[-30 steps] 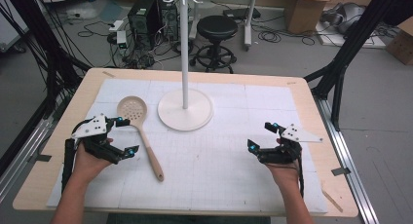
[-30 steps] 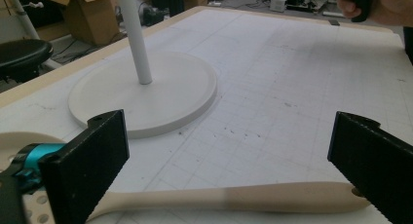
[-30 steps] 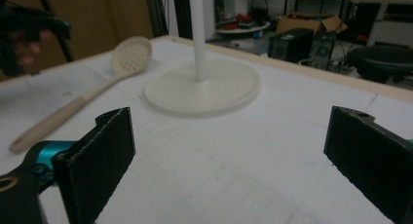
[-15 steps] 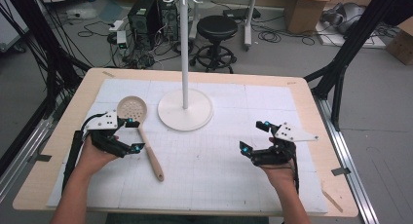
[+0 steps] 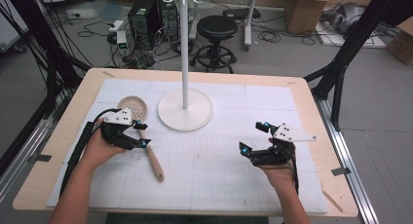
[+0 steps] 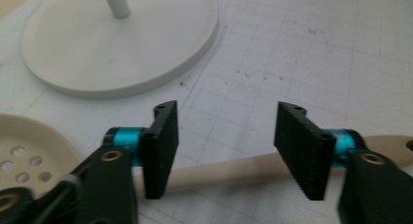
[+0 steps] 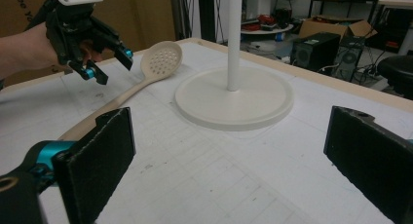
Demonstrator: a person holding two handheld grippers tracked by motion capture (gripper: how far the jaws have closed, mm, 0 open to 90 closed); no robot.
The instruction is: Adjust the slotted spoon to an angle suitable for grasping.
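Observation:
A cream slotted spoon (image 5: 152,158) lies on the white grid mat, bowl toward the far left and handle toward me. My left gripper (image 5: 142,134) hovers open over the handle. In the left gripper view its jaws (image 6: 226,131) stand wide apart on either side of the spoon handle (image 6: 229,168), not touching it. My right gripper (image 5: 252,136) is open over bare mat at the right, nothing between its jaws (image 7: 234,136). The right gripper view also shows the spoon (image 7: 160,61) and the left gripper (image 7: 109,63) farther off.
A white stand with a round base (image 5: 185,109) and a tall pole (image 5: 184,48) topped by hooks stands at the mat's far middle, close to the spoon's bowl. The wooden table edge (image 5: 311,87) frames the mat. A stool (image 5: 216,27) and computers sit on the floor behind.
My left gripper has moved right, from beside the spoon to over its handle. The right gripper has shifted slightly left. The spoon has not moved.

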